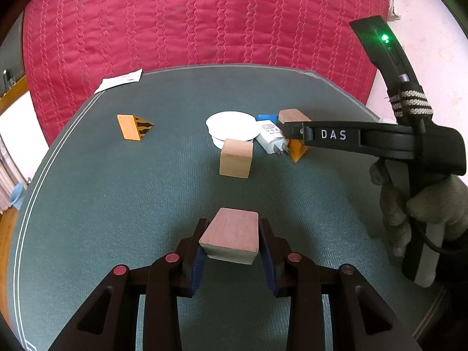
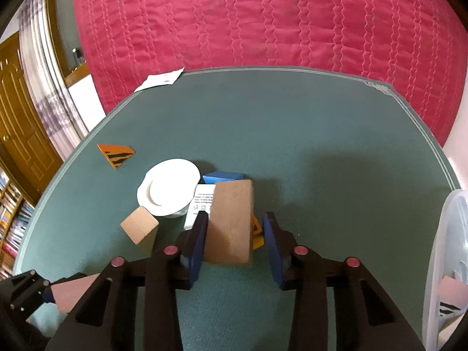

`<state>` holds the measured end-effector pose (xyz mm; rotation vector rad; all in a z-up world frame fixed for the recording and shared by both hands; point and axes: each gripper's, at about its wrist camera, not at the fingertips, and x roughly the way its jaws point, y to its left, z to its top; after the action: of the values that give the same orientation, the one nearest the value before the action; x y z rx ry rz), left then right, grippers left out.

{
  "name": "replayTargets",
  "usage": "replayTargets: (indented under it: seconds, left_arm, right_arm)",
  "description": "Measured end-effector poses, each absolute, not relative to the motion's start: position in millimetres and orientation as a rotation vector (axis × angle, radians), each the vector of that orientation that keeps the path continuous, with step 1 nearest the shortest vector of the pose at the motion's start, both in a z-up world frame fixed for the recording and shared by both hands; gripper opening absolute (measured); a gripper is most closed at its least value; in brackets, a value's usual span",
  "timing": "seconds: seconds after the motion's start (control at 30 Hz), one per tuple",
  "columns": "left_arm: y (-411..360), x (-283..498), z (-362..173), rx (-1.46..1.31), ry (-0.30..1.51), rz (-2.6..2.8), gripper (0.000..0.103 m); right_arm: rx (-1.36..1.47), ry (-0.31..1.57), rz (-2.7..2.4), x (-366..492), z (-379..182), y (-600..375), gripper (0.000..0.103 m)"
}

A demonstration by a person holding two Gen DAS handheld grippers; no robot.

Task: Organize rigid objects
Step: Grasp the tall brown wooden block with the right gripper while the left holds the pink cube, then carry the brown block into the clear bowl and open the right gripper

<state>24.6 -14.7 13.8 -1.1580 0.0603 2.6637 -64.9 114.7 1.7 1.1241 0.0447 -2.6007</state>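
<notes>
My left gripper is shut on a pinkish wooden block and holds it above the green table. My right gripper is open, its fingers straddling a tan wooden block that rests on a white charger and an orange wedge; the left pad touches the block, the right pad stands apart. A wooden cube, a white lid, a blue block and an orange striped wedge lie around. The right gripper also shows in the left wrist view.
A clear plastic bin with blocks inside stands at the right table edge. A white paper lies at the far left corner. A red quilted bed is behind the table. A light blue object sits at the left edge.
</notes>
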Motion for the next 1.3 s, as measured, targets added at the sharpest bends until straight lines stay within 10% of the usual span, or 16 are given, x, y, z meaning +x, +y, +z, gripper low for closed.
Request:
replayTargets:
  seconds: [1.3]
  left_arm:
    - [-2,33,18,-1.138,0.076,2.672,0.035]
  right_arm:
    - [1.044,-0.211,-2.648,26,27,224,0.031]
